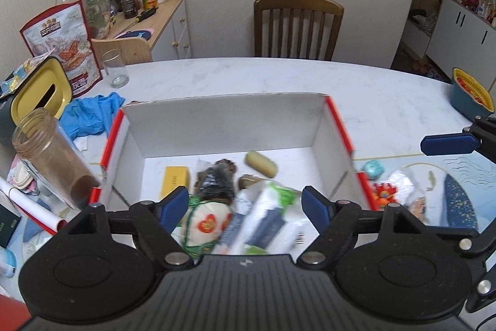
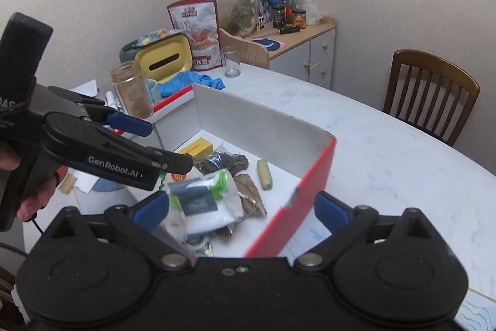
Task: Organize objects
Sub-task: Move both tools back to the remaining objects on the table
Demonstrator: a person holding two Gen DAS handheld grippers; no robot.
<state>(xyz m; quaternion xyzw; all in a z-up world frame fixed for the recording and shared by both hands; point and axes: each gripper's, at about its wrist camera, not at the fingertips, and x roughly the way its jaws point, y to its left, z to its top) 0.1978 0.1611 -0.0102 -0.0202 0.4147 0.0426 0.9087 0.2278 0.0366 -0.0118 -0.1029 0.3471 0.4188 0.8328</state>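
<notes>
On the white table (image 1: 279,76) sits my red-edged box (image 2: 313,176), with the white wipes pack (image 2: 210,200) (bit blurry) lying inside beside a yellowish roll (image 1: 261,163); my left gripper (image 1: 245,200) and right gripper (image 2: 241,210) both hang above, jaws spread, holding nothing

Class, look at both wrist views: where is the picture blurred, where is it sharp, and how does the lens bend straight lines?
Left wrist view: the white packet between the open jaws is smeared by blur, the chair behind stays sharp, and the table edge bows upward. Right wrist view: the box and its contents look crisper, the walls curve toward the dark corners, and light is soft, without hard glare.
</notes>
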